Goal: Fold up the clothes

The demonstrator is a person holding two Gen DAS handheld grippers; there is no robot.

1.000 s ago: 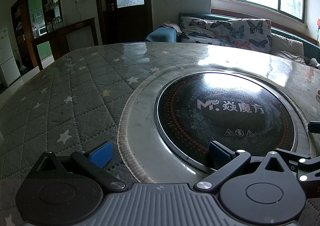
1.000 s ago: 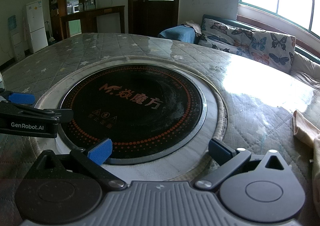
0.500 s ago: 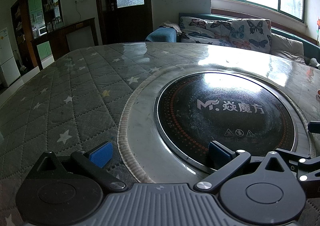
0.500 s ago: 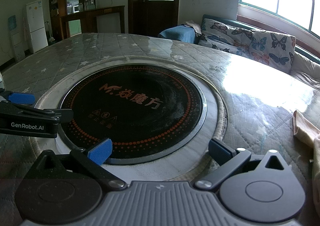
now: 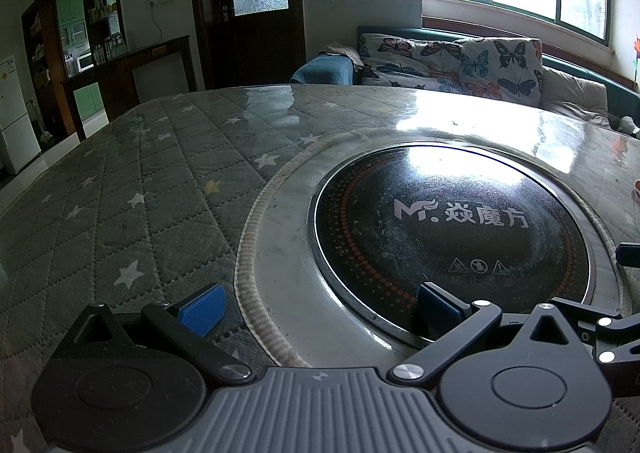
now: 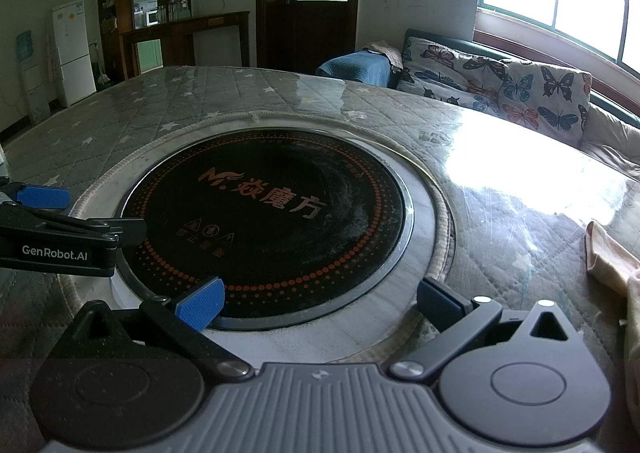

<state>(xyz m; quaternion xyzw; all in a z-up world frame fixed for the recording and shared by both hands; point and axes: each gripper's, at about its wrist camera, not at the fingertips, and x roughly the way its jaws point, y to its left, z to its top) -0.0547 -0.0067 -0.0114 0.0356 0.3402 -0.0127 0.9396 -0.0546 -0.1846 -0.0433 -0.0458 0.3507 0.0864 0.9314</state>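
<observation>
Both the left gripper [image 5: 318, 303] and right gripper [image 6: 320, 303] hover with fingers spread and empty, while the beige garment [image 6: 612, 265] lies crumpled at the right wrist view's right edge, nearer the right gripper.

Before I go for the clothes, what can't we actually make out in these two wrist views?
- Beige cloth, right wrist view: cut off by the right edge, so its type, extent and fold state are unknown.
- Left wrist view: the cloth cannot be identified; only a small reddish bit shows at the right edge.
- Left hand-held gripper and right hand-held gripper: both open and empty; the person's hands are out of view.
- Table near edge: hidden under the gripper bodies.
</observation>
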